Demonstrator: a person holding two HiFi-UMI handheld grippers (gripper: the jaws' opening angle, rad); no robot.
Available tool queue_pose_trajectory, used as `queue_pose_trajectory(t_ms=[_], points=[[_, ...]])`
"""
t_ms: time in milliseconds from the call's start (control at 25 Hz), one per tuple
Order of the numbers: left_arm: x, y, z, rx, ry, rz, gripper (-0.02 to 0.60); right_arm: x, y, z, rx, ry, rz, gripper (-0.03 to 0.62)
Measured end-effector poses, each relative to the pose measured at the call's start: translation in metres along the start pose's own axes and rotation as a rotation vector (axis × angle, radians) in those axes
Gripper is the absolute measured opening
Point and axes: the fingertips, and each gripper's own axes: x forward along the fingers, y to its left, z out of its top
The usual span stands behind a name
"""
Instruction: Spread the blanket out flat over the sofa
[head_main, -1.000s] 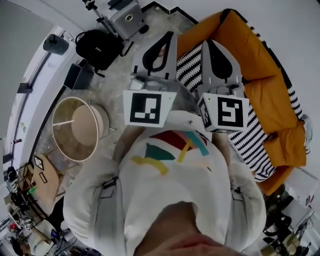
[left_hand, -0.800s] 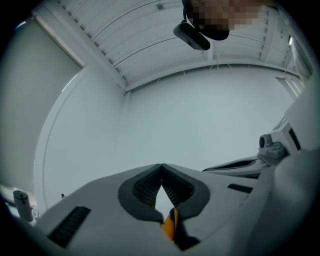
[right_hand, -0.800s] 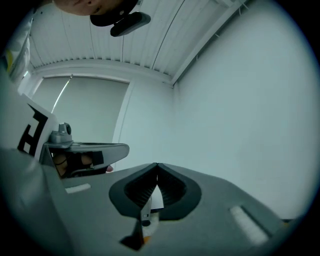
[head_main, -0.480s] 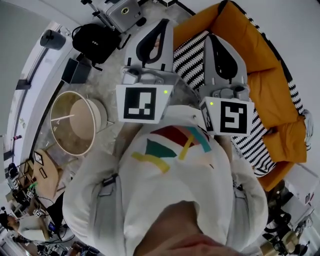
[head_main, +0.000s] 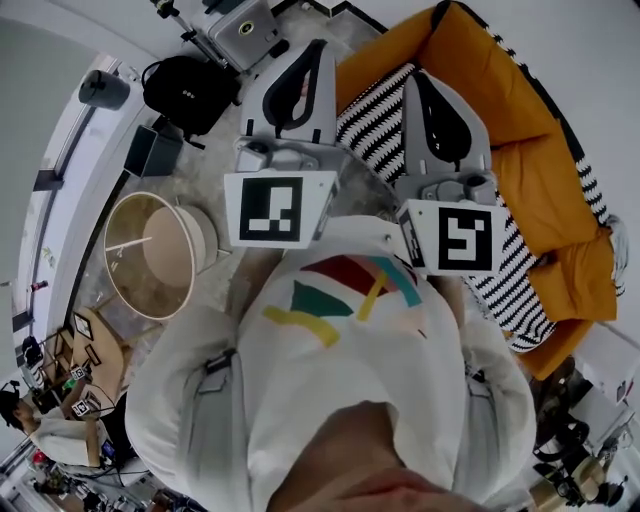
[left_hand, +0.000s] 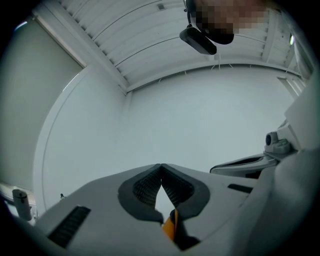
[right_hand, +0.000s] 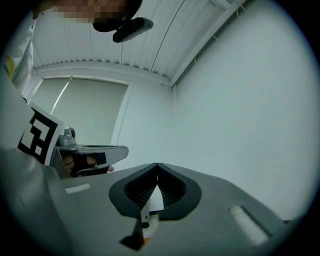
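The orange, plump-cushioned fabric sofa (head_main: 520, 110) stretches below and beyond the right hand-held gripper (head_main: 412, 78). A black-and-white striped woven blanket (head_main: 375, 125) lies rumpled on its seat, under both grippers' tips. A beige drum-shaped shade (head_main: 155, 255) sits to the left of the left hand-held gripper (head_main: 318, 45). Both grippers' grey jaws are pressed together at their tips, and nothing is between the ribbed dark pads (left_hand: 145, 187).

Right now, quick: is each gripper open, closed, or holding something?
Left gripper: closed, tips together, nothing held.
Right gripper: closed, tips together, nothing held.
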Motion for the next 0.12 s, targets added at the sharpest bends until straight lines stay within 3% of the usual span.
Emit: queue_pose_trajectory(t_ms=[120], points=[[0.0025, 0.0031, 0.0016, -0.009, -0.012, 0.011, 0.015, 0.001, -0.0013, -0.0003, 0.002, 0.001, 0.003, 0.005]])
